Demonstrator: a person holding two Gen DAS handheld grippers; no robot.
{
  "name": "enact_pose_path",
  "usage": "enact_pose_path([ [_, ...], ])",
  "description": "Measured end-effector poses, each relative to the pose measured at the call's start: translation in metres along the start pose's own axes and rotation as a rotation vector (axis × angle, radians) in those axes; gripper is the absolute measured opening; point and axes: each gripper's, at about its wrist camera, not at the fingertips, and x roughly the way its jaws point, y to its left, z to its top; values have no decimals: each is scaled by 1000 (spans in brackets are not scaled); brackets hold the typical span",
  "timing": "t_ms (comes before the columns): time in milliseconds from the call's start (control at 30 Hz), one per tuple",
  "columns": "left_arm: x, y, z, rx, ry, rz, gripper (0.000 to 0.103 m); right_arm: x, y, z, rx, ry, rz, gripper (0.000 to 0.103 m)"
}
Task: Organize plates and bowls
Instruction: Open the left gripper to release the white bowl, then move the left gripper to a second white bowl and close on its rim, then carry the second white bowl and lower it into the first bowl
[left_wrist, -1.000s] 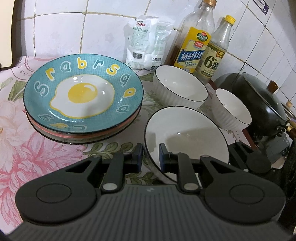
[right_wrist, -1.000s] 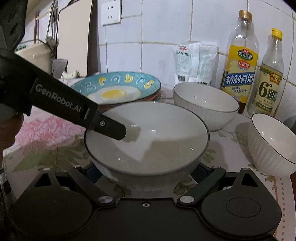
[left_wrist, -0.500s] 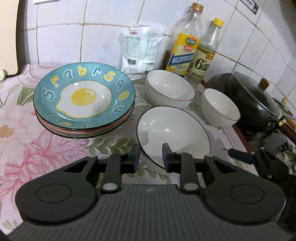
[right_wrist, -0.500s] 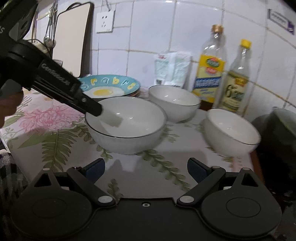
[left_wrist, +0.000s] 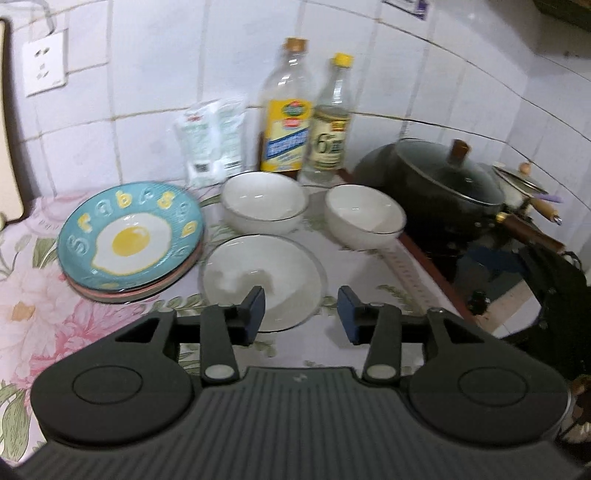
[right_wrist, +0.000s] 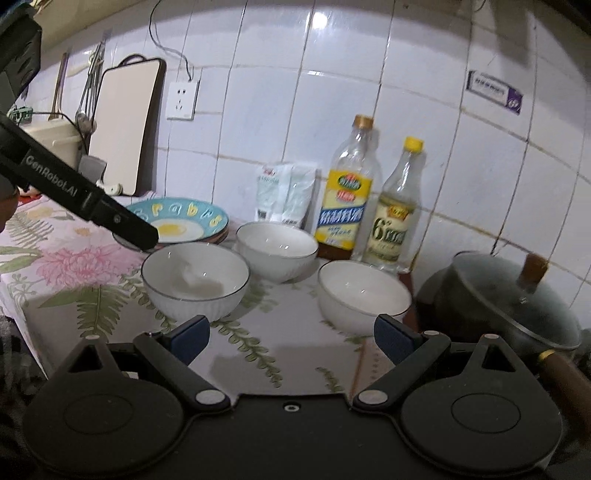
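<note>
In the left wrist view, the left gripper (left_wrist: 301, 314) is seen pulled back and raised from the near bowl (left_wrist: 263, 280), whose rim was pinched a second ago; its jaws have just been opening and are now spread, nothing being gripped, though the bowl is seen partly between them from above. Three white bowls are counted on the flowered cloth (left_wrist: 33, 295): the near one, one behind it (left_wrist: 264, 201) and one to the right (left_wrist: 364, 216). A plate stack (left_wrist: 129, 236) topped by an egg plate is set left of them, just beside the near bowl. Two bottles (left_wrist: 288, 122) and a packet (left_wrist: 212, 140) are stood at the tiled wall; a lidded wok (left_wrist: 443, 184) is placed at the right. In the right wrist view, the right gripper (right_wrist: 291, 338) is seen drawn back from the near bowl (right_wrist: 195, 280), jaws spread wide and empty. The same three bowls are visible; part of the plates (right_wrist: 184, 225) is covered by the left gripper's finger (right_wrist: 92, 201).
</note>
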Motion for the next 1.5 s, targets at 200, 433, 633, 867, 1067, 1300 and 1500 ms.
enact_pose_path([
  [200, 2, -32, 20, 24, 56, -85, 53, -10, -10, 9, -37, -5, -9, 99],
  [433, 39, -48, 55, -3, 145, -123, 55, 20, -30, 12, 8, 31, 7, 100],
  [633, 91, -40, 77, -76, 185, -101, 55, 61, -51, 1, 163, 103, 54, 100],
  [867, 159, -31, 84, -211, 218, -111, 54, 111, -82, -11, 317, 125, 71, 100],
  [1067, 193, -34, 86, -221, 231, -40, 49, 153, -88, -18, 341, 155, 31, 100],
  [1300, 205, -26, 85, -216, 221, -22, 22, 176, -89, -18, 279, 176, -43, 100],
  [1500, 208, -29, 85, -191, 207, -25, 16, 181, -93, -22, 260, 135, -9, 99],
])
